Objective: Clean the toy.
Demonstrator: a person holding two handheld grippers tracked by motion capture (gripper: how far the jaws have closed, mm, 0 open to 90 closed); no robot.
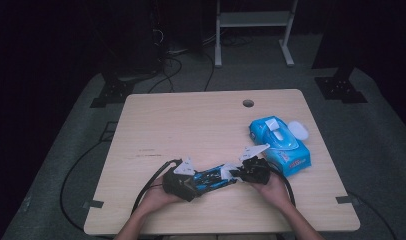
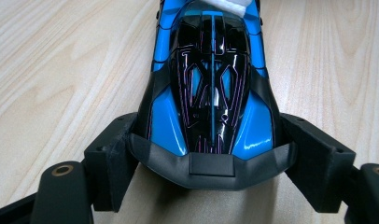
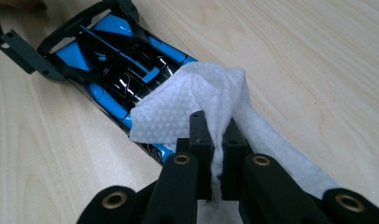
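Observation:
A blue and black toy car body (image 1: 211, 178) lies on the wooden table (image 1: 191, 125) near its front edge. My left gripper (image 1: 191, 186) is shut on one end of the car (image 2: 211, 93), a black jaw pressing on each side. My right gripper (image 3: 216, 135) is shut on a white wet wipe (image 3: 197, 105), which drapes over the other end of the car (image 3: 113, 60). In the high view the right gripper (image 1: 241, 170) meets the car from the right, with the wipe (image 1: 230, 171) bunched at its tips.
A blue pack of wet wipes (image 1: 280, 144) with its white lid flipped open lies on the table to the right of the right gripper. A round cable hole (image 1: 248, 103) sits near the table's far edge. Black cables trail off the table's left front.

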